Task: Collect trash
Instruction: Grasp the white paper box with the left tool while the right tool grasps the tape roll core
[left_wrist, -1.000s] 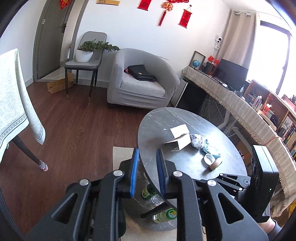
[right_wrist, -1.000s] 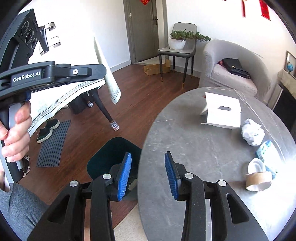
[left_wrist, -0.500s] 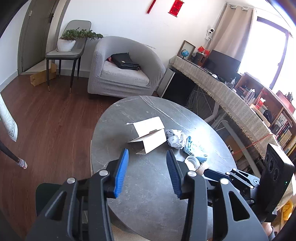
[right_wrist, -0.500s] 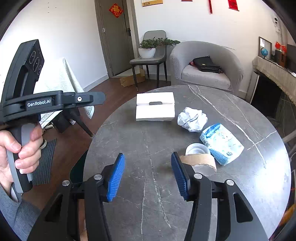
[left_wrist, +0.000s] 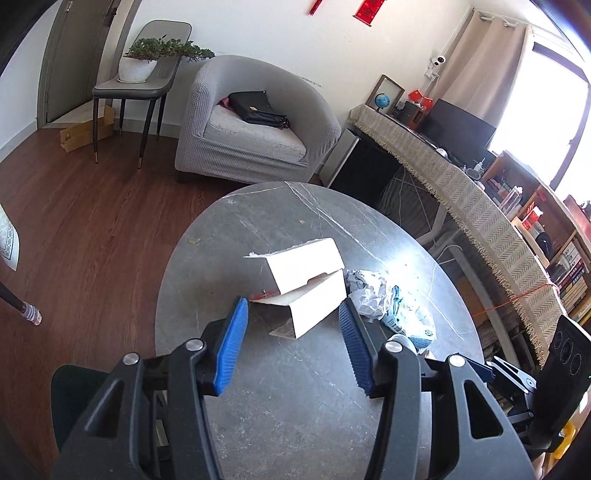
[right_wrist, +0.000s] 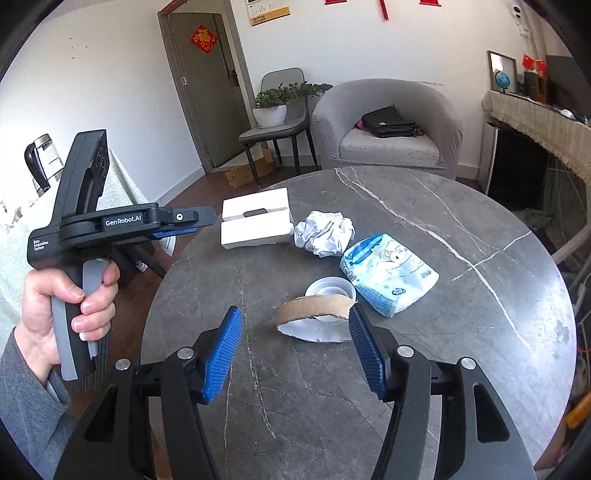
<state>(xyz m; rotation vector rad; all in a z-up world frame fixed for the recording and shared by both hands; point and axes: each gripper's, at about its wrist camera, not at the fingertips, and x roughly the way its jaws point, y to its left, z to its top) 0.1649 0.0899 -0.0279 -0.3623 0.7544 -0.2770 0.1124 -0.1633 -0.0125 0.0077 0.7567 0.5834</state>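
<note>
Both of my grippers are now hovering over the round table (right_wrist: 480, 332), where a second ago they were looking at its near rim and the floor beside it, and both sets of jaws have just been widening with nothing between them. I am holding the left gripper (left_wrist: 291, 332) released, its blue pads framing the white box (left_wrist: 306, 291) at twelve o'clock without touching it. I am holding the right gripper (right_wrist: 295, 350) released too, and the cardboard ring (right_wrist: 314, 314) is lying just ahead between its pads, apart from both. Behind the ring, touching it, a small white lid (right_wrist: 330, 287) is sitting. At one o'clock from the ring a blue-and-white packet (right_wrist: 391, 280) is lying, and at twelve o'clock a crumpled paper ball (right_wrist: 325, 232) is resting against the box. In the right view my left hand (right_wrist: 62, 306) is gripping its handle at nine o'clock, off the table edge. A grey armchair (right_wrist: 388, 125) with a black bag (right_wrist: 388, 122) is standing beyond the table.
</note>
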